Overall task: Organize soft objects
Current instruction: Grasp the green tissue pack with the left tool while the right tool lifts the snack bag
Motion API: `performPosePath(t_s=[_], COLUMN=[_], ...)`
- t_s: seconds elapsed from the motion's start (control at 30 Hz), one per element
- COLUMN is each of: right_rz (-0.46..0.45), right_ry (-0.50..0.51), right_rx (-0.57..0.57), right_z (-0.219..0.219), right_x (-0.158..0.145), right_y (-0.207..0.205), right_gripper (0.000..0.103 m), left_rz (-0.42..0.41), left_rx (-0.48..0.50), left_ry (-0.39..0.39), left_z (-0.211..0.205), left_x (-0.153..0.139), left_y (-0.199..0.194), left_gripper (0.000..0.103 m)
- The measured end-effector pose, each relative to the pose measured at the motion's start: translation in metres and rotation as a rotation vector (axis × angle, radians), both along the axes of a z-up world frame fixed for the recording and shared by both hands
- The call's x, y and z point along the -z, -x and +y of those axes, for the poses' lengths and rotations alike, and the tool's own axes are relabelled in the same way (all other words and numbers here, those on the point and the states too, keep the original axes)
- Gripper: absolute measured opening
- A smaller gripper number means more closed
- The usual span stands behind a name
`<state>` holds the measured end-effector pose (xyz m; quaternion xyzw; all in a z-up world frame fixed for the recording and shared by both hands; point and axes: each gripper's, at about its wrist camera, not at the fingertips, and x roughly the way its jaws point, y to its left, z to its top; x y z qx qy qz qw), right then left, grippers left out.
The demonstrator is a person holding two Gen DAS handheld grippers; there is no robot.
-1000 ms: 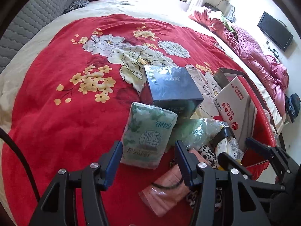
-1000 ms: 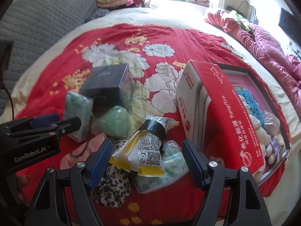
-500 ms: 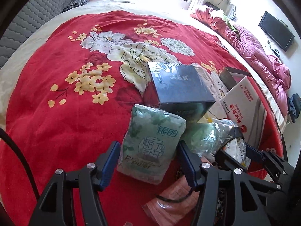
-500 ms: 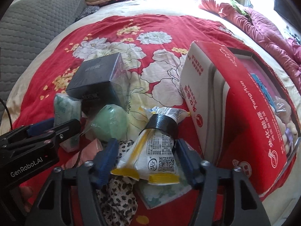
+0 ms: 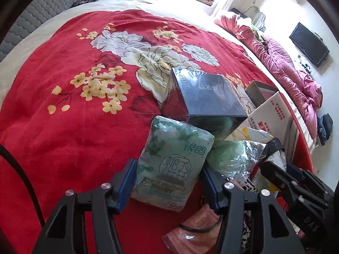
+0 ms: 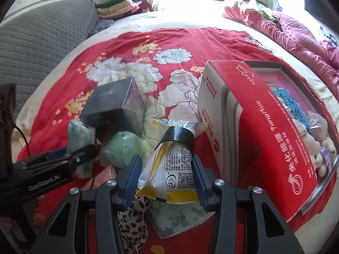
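The left gripper [image 5: 168,182] has its blue pads [image 5: 126,185] spread to either side of a green tissue pack [image 5: 172,164], the left pad touching its edge; whether the right pad presses is hard to tell. The right gripper [image 6: 165,178] stands with fingers [image 6: 132,178] flanking a yellow-and-white packet [image 6: 169,169] banded in black, close on both sides but not plainly clamped. Both things lie in a heap on a red floral blanket [image 5: 63,127]. Beside the packet a red and white box [image 6: 260,131] lies open, with a blue pack and plush toys inside; the left view shows only its end. A dark box [image 5: 203,97] sits just behind the tissue pack, touching it, and a green ball in clear wrap [image 5: 231,158] crowds between the two grippers. Under the packet lie a leopard cloth [image 6: 131,222] and another pale green pack [image 6: 178,218]. A pink mask pack [image 5: 195,232] lies by the left gripper. A pink quilt [image 5: 292,72] is heaped at the far right.
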<state>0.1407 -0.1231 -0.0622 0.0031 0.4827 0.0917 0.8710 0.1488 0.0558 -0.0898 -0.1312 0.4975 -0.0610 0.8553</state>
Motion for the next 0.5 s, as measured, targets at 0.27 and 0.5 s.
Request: performPosePath(t_s=[0.27,0.5], right_rz=[-0.033,-0.072], right_ry=[-0.031,-0.064], right_rx=[0.0,-0.005], right_z=[-0.003,-0.008], right_x=[-0.009,-0.022], right_y=[0.003,0.006], right_gripper=[0.048,0.048], left_rz=[-0.029,-0.084], left_rx=[-0.012,-0.049], left_ry=[-0.022,-0.022], left_z=[0.0,0.006], left_x=[-0.005,-0.032], left_y=[0.004,0.02], left_gripper=[0.049,0.049])
